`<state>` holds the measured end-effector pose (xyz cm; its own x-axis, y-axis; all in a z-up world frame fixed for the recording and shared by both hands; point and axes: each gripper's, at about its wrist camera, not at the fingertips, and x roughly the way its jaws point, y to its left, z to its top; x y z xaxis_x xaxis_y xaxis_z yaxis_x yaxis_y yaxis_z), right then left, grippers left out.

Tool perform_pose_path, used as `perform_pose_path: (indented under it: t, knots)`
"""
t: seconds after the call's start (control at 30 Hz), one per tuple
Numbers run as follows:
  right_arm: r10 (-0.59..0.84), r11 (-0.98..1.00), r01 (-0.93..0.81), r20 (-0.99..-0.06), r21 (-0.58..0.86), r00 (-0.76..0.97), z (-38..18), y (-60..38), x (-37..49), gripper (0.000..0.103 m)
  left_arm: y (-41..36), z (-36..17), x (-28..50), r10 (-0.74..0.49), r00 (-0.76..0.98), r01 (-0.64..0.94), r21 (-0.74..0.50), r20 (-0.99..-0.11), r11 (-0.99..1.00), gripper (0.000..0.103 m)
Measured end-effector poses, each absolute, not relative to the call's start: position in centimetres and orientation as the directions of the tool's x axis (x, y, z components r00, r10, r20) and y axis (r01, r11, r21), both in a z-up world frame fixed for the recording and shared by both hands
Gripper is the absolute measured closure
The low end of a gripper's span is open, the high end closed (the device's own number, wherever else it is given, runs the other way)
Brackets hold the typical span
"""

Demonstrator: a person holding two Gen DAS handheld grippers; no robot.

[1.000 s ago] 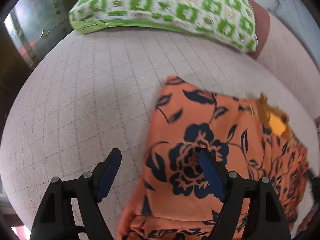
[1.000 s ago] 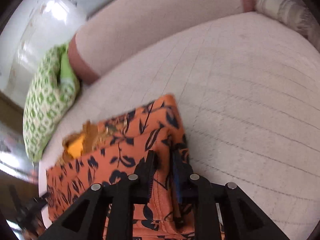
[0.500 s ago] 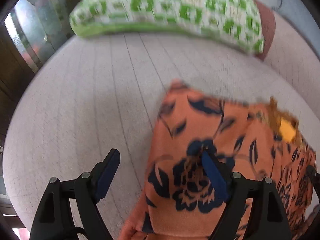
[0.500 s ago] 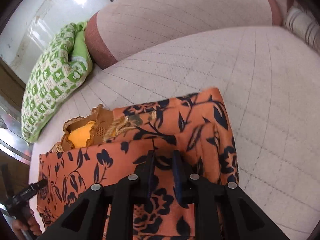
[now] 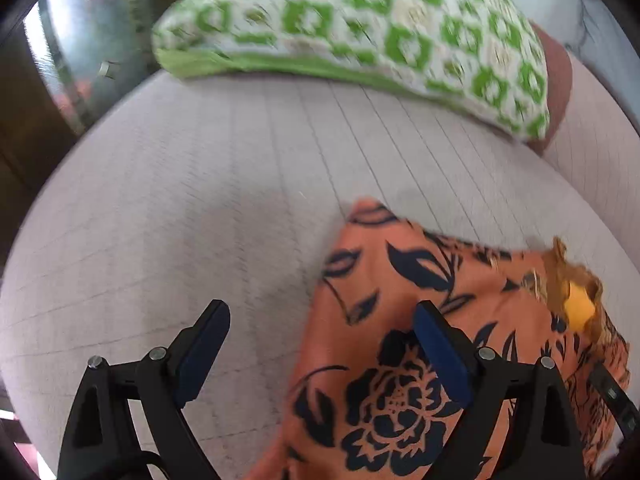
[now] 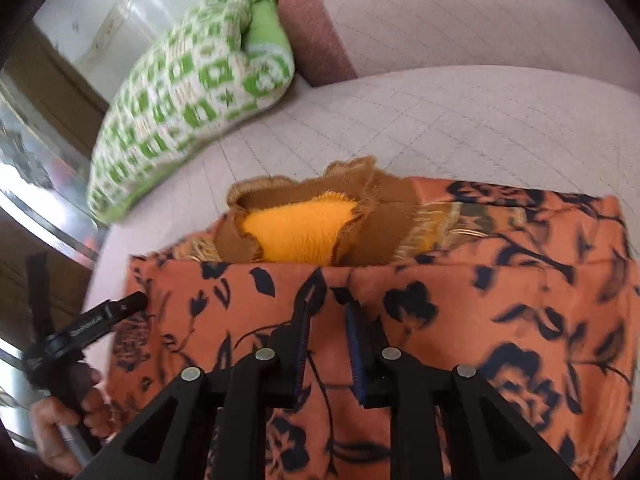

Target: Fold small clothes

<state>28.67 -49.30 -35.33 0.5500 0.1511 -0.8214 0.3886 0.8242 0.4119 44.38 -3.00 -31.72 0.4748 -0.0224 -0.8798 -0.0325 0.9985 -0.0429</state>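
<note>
I've swung my right gripper (image 6: 328,320) round over the sofa seat (image 5: 240,208), its jaws still pinched on the orange floral garment's (image 6: 460,320) near fold, while my left gripper (image 5: 320,344) hangs wide open, empty, so the fold looks nearly laid

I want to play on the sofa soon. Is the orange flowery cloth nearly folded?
Partly. The cloth already lies doubled, one layer over its yellow lining. The right hand-held gripper pinches the top fold; the left hand-held gripper is open at the cloth's edge. It looks like at least one more fold is left.
</note>
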Motion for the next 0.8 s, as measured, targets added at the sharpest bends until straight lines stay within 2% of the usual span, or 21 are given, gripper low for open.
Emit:
perform_pose_path:
  t: [0.1,0.2,0.23,0.37,0.47,0.57,0.63,0.8]
  knots:
    - [0.089,0.828,0.417,-0.822,0.375,0.562,-34.5,-50.5,25.4,0.081,-2.9,-31.2,43.9,-0.006,0.487,-0.012,-0.014,-0.873,1.000,0.009]
    - [0.056,0.803,0.494,-0.868,0.333,0.494,-36.1,-51.7,21.6,0.082,-3.2,-33.0,43.5,0.052,0.428,0.027,0.071,-0.902,0.997,0.009]
    - [0.095,0.784,0.474,-0.833,0.400,0.545,-36.3,-52.3,19.7,0.082,-2.7,-32.9,42.8,0.029,0.446,0.023,0.044,-0.895,0.999,0.009]
    - [0.084,0.748,0.505,-0.816,0.431,0.572,-34.7,-52.9,14.0,0.082,-0.6,-31.9,39.3,-0.023,0.469,0.033,-0.009,-0.883,0.999,0.009]
    - [0.082,0.767,0.523,-0.866,0.371,0.494,-35.8,-53.4,11.5,0.082,-0.6,-33.3,37.2,0.006,0.449,0.110,0.062,-0.894,0.992,0.009]
    - [0.067,0.736,0.548,-0.849,0.397,0.525,-32.6,-53.8,8.3,0.082,2.1,-31.9,33.2,-0.047,0.493,0.097,0.001,-0.868,0.995,0.009]
    - [0.046,0.762,0.516,-0.827,0.392,0.560,-30.2,-52.9,6.0,0.082,3.9,-31.6,30.6,-0.018,0.514,0.073,0.023,-0.858,0.997,0.009]
    - [0.068,0.767,0.513,-0.844,0.385,0.533,-28.2,-52.5,-0.7,0.082,8.1,-30.6,24.9,-0.067,0.514,0.031,-0.059,-0.855,0.998,0.009]
